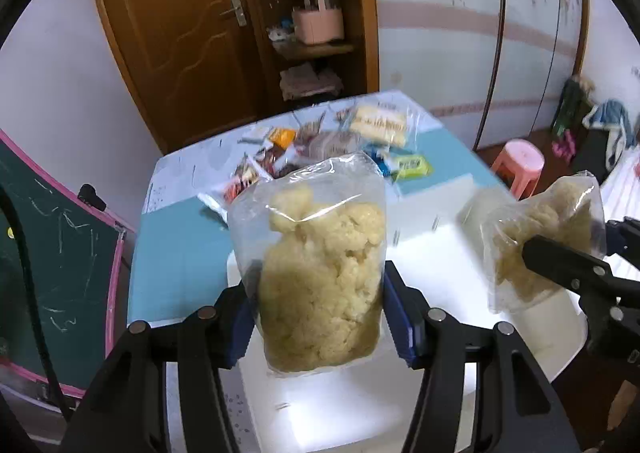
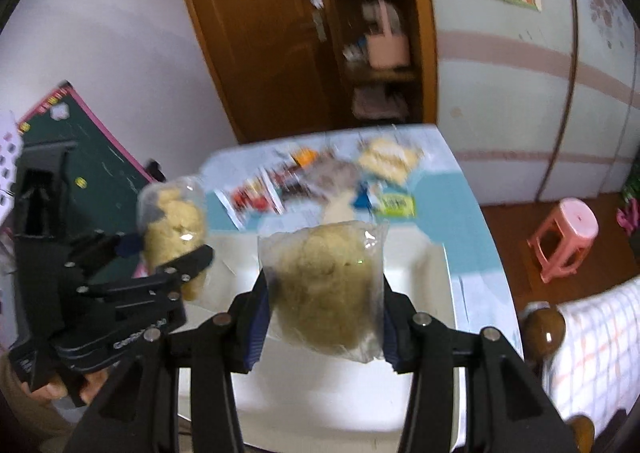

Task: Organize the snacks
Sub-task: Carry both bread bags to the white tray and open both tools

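My left gripper (image 1: 320,317) is shut on a clear bag of yellow puffed snack (image 1: 324,273) and holds it upright above a white bin (image 1: 420,249). My right gripper (image 2: 324,317) is shut on a second clear bag of the same snack (image 2: 328,285), also above the white bin (image 2: 416,277). Each gripper shows in the other's view: the right gripper with its bag (image 1: 540,245) at the right, the left gripper with its bag (image 2: 176,225) at the left. A pile of assorted snack packets (image 1: 320,145) lies at the far end of the blue table (image 1: 176,253).
A green chalkboard (image 1: 60,253) leans at the left. A brown door and open shelf (image 1: 312,33) stand behind the table. A pink stool (image 1: 520,165) stands on the floor at the right, with a checked cloth (image 2: 600,345) near it.
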A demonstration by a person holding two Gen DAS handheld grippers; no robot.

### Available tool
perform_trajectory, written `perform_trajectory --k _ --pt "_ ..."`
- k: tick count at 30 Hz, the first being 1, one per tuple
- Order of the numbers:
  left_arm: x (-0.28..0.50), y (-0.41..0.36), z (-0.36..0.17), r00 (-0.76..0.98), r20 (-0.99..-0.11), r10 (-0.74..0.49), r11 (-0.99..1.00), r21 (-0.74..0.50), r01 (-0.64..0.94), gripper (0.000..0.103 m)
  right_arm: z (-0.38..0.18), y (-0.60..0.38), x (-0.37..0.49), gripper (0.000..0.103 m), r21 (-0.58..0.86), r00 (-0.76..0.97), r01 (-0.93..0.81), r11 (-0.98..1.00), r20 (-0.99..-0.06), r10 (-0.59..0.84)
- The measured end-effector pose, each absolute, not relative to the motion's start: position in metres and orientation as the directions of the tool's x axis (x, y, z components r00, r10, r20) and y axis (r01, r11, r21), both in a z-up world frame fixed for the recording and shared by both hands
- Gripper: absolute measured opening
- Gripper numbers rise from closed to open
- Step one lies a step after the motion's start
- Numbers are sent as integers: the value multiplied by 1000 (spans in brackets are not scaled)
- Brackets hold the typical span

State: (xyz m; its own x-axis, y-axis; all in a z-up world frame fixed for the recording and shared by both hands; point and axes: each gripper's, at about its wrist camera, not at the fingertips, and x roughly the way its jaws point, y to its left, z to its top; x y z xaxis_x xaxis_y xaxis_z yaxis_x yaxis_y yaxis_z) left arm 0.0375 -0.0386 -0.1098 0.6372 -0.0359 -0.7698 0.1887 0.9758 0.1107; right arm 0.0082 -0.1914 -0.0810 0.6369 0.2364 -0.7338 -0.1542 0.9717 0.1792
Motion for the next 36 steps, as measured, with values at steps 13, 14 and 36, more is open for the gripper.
perform_trajectory --k 13,14,36 --pt "34 -37 -132 568 -819 -78 980 41 193 94 -107 -191 1 72 107 590 -40 993 -800 110" --pt "34 -36 -133 563 -823 -79 981 36 190 94 -109 -190 2 72 107 585 -44 993 -803 112" --pt "30 -28 -130 560 -824 -84 987 9 162 94 -127 -189 6 72 144 501 -30 989 -854 140"
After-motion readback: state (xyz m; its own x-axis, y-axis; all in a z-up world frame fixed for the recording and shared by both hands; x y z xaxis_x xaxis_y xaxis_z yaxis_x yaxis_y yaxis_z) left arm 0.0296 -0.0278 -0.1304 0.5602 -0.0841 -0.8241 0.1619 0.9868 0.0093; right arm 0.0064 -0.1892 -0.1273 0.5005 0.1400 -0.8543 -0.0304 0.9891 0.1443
